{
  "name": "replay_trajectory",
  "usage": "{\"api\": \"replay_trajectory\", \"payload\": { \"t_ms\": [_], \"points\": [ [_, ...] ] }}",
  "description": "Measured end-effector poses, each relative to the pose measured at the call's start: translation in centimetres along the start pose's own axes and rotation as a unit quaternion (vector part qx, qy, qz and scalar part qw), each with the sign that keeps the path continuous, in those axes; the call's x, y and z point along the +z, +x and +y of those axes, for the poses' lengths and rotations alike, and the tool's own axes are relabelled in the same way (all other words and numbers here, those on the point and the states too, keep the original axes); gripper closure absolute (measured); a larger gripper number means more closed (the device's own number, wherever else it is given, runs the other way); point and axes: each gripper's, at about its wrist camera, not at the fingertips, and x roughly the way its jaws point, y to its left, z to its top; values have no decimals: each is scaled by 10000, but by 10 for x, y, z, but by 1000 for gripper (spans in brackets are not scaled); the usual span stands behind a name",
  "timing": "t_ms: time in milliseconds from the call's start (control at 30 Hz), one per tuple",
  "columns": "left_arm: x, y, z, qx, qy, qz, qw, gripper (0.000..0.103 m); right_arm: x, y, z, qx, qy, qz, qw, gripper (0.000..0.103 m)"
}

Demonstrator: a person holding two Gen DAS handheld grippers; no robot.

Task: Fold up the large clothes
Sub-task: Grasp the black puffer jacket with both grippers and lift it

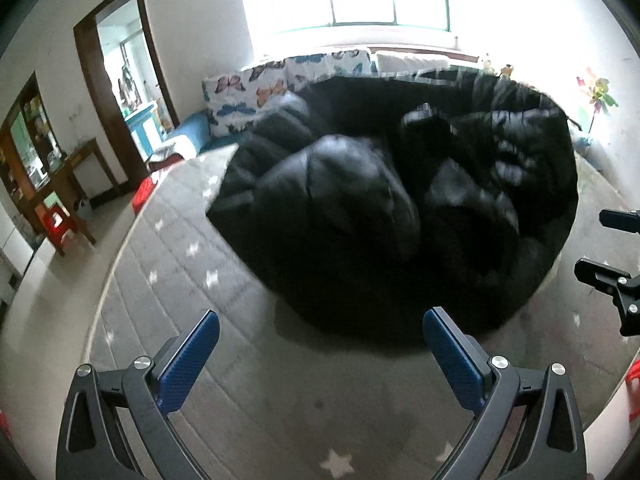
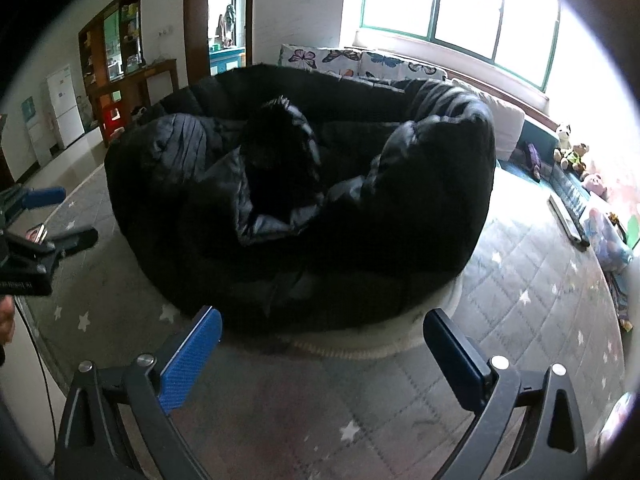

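Observation:
A large black puffer coat (image 1: 384,200) lies in a bulky heap on a grey quilted bed cover with white stars (image 1: 192,280). It also fills the middle of the right wrist view (image 2: 304,200). My left gripper (image 1: 320,356) is open and empty, hovering just short of the coat's near edge. My right gripper (image 2: 320,356) is open and empty too, just short of the coat's near edge. Each gripper shows at the side of the other's view, the right one (image 1: 612,256) and the left one (image 2: 60,216), both open.
A butterfly-print pillow (image 1: 256,96) lies at the head of the bed under a bright window (image 2: 460,16). Stuffed toys (image 2: 572,156) and small items line the bed's right edge. A doorway (image 1: 120,92), wooden shelves (image 1: 36,168) and a red stool (image 1: 56,224) stand beyond the left edge.

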Motion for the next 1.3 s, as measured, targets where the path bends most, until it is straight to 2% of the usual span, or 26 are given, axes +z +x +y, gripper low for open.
{"api": "replay_trajectory", "payload": {
  "t_ms": [167,300,433,567,667,700,767,800,833,867,933,1100,1300],
  "points": [
    [39,0,14,-160,115,-289,9994,0,26,-4,-17,-80,-62,-184,9998,0],
    [75,10,16,-234,325,-403,9984,0,59,-4,-45,-429,-19,-333,9985,0],
    [104,31,17,-526,490,-254,9971,0,88,3,-72,-514,222,-375,9977,0],
    [126,58,13,-758,690,14,9947,0,111,29,-96,-698,422,-190,9965,0],
    [137,81,11,-992,728,272,9920,0,121,56,-110,-794,606,106,9949,10],
    [136,87,10,-1077,707,335,9911,3,120,63,-113,-783,668,202,9945,17],
    [137,103,11,-1254,614,587,9885,15,115,83,-122,-652,863,515,9928,34],
    [136,110,12,-1331,567,704,9870,29,111,87,-124,-514,955,587,9924,49],
    [134,114,12,-1392,532,759,9859,36,109,87,-127,-380,1044,616,9919,63],
    [131,116,14,-1463,508,756,9850,37,104,84,-129,-198,1165,631,9910,68],
    [127,114,15,-1529,567,652,9845,52,98,74,-126,-147,1185,605,9910,78],
    [108,82,17,-1860,699,427,9791,63,84,36,-114,-172,941,440,9944,83],
    [60,37,30,-2186,883,361,9712,65,40,-6,-119,-113,980,281,9947,84]
  ]
}}
